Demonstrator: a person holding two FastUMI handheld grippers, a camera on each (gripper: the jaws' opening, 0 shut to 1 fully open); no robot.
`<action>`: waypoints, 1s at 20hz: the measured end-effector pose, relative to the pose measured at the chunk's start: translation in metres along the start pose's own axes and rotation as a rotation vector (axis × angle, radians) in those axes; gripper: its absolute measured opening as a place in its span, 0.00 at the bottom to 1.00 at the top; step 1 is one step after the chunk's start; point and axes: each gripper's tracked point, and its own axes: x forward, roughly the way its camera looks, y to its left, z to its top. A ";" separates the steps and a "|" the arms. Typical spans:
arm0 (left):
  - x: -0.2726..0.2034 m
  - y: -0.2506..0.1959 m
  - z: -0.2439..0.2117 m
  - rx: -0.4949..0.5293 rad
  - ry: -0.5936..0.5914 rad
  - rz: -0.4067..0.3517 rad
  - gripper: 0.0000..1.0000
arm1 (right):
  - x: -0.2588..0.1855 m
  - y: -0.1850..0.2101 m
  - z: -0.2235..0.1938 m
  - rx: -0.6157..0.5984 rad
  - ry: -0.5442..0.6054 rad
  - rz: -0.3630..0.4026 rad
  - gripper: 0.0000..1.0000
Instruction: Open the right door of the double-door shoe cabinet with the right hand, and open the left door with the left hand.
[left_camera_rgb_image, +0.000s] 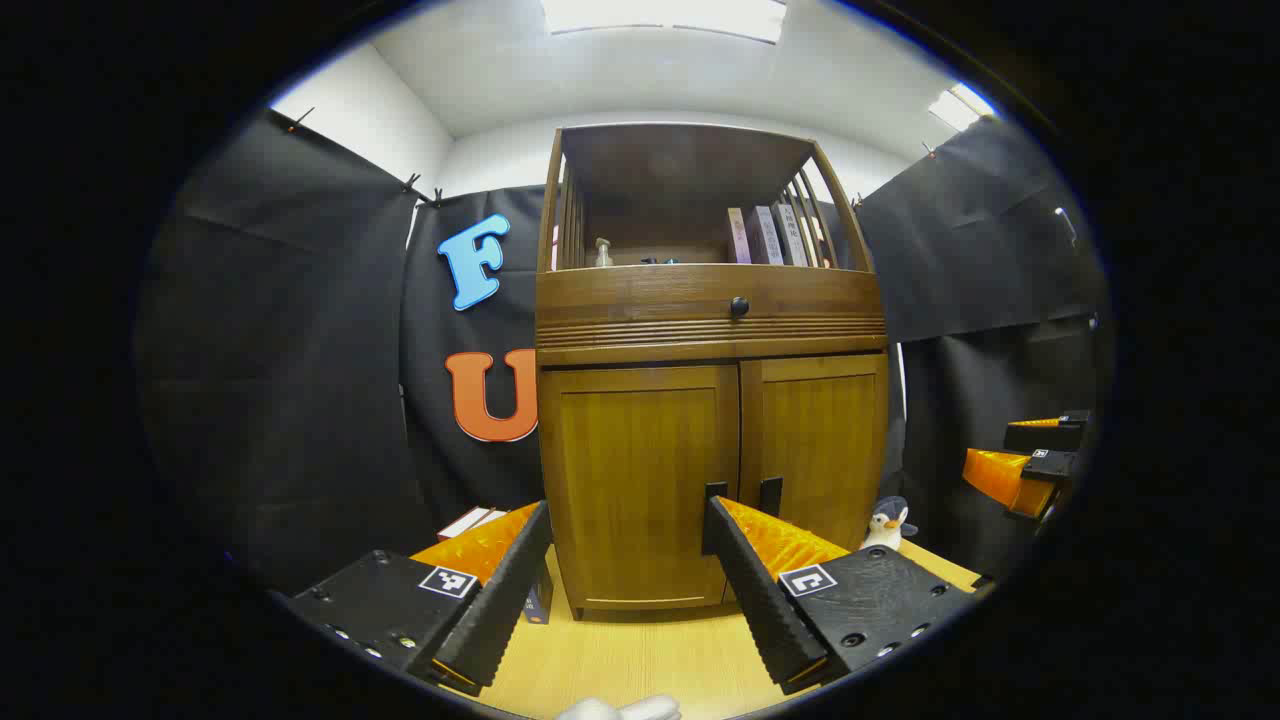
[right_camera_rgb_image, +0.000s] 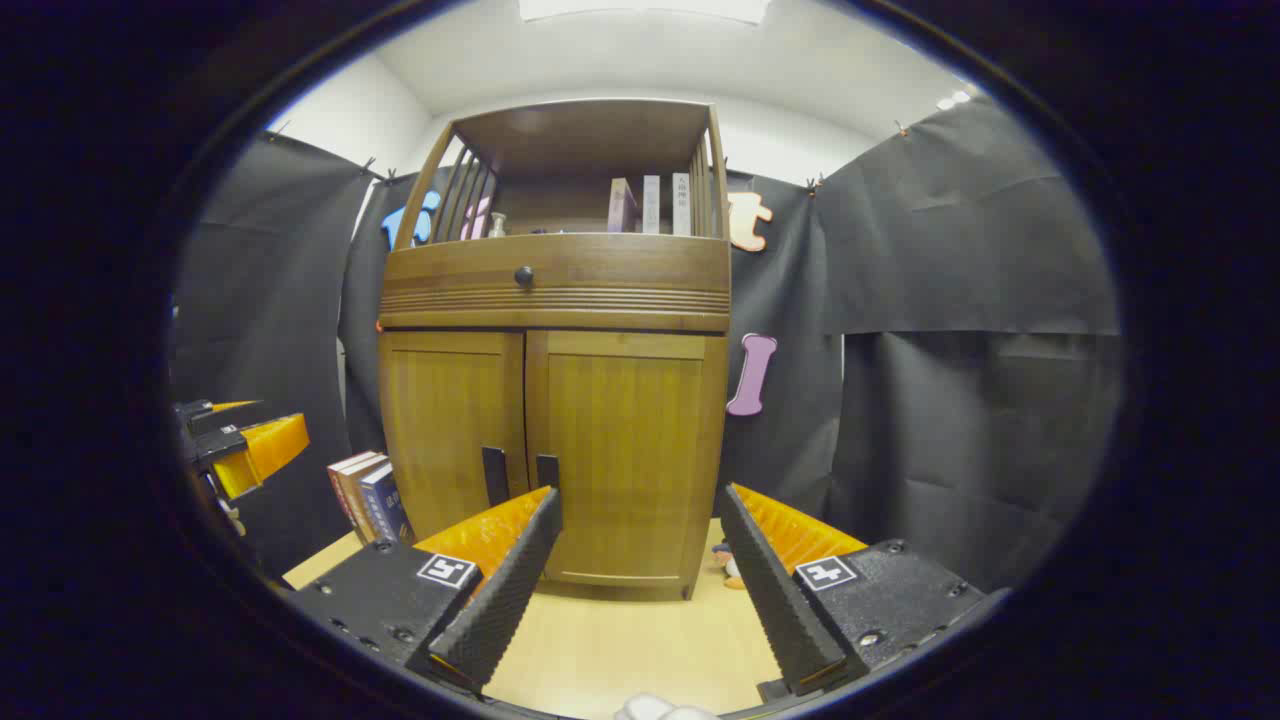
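A brown wooden shoe cabinet (left_camera_rgb_image: 710, 330) (right_camera_rgb_image: 555, 300) stands on a light wooden table with both lower doors closed. The left door (left_camera_rgb_image: 640, 480) (right_camera_rgb_image: 450, 430) and right door (left_camera_rgb_image: 815, 450) (right_camera_rgb_image: 625, 450) each carry a dark vertical handle beside the centre seam: left handle (left_camera_rgb_image: 714, 492) (right_camera_rgb_image: 494, 475), right handle (left_camera_rgb_image: 770, 495) (right_camera_rgb_image: 547, 470). My left gripper (left_camera_rgb_image: 628, 535) is open, short of the left door. My right gripper (right_camera_rgb_image: 640, 520) is open, facing the right door from a distance. The right gripper (left_camera_rgb_image: 1030, 465) also shows at the far right of the left gripper view, the left gripper (right_camera_rgb_image: 235, 445) at the far left of the right gripper view.
A drawer with a round knob (left_camera_rgb_image: 739, 306) sits above the doors, and an open shelf holds books (left_camera_rgb_image: 765, 236) and a small bottle (left_camera_rgb_image: 603, 252). Books (right_camera_rgb_image: 365, 495) stand left of the cabinet. A penguin toy (left_camera_rgb_image: 888, 522) sits to its right. Black cloth walls surround the table.
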 end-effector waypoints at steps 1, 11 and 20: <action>-0.001 0.000 0.001 0.002 0.000 0.001 0.94 | 0.000 0.001 0.000 0.002 -0.001 0.002 1.00; -0.006 -0.004 -0.002 0.014 0.007 0.008 0.94 | -0.003 -0.004 -0.002 0.002 0.000 0.000 1.00; -0.002 -0.009 -0.009 0.017 0.015 0.013 0.94 | -0.002 -0.008 -0.004 0.008 0.010 0.010 1.00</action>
